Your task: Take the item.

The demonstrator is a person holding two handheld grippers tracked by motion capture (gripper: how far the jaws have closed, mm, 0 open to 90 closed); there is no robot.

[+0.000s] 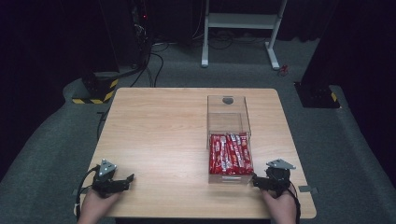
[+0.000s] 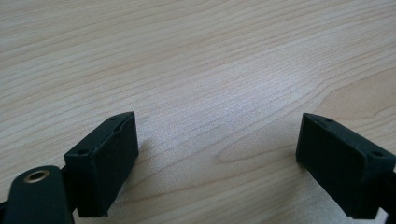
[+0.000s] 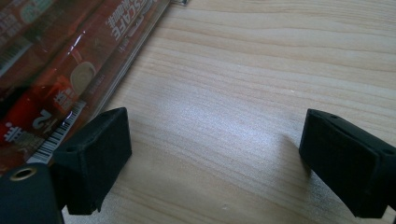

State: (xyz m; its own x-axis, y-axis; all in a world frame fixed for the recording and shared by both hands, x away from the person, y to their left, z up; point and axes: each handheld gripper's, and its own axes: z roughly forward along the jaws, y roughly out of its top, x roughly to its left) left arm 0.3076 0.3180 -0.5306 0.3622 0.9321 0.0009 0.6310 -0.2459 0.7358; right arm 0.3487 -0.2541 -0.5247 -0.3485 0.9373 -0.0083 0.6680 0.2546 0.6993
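My left gripper (image 1: 122,179) rests low over the near left corner of the wooden table (image 1: 159,135), jaws spread wide with nothing but bare wood grain between them in the left gripper view (image 2: 217,154). It is well apart from anything I could pick up.

Moving right, the clear plastic box (image 1: 229,122) stands on the right half of the table. Its far part looks empty; its near part is a pulled-out tray packed with red coffee stick packets (image 1: 229,154) lying side by side, lengthwise toward me.

My right gripper (image 1: 257,181) sits at the near right corner of that tray, just beside it. In the right gripper view its jaws are released too (image 3: 212,154), wide apart over bare table, with the tray's clear wall and the red packets (image 3: 56,79) just off the left jaw. Neither jaw touches them, as far as I can see.

I judge this to be the very start: both hands parked, nothing grasped, the packets untouched. The next move probably falls to the right gripper, since it is nearest. It calls for lifting over the tray's low wall, turning the jaws across one packet's narrow width, and coming down on a single stick near the edge rather than wedging between tightly packed neighbours.
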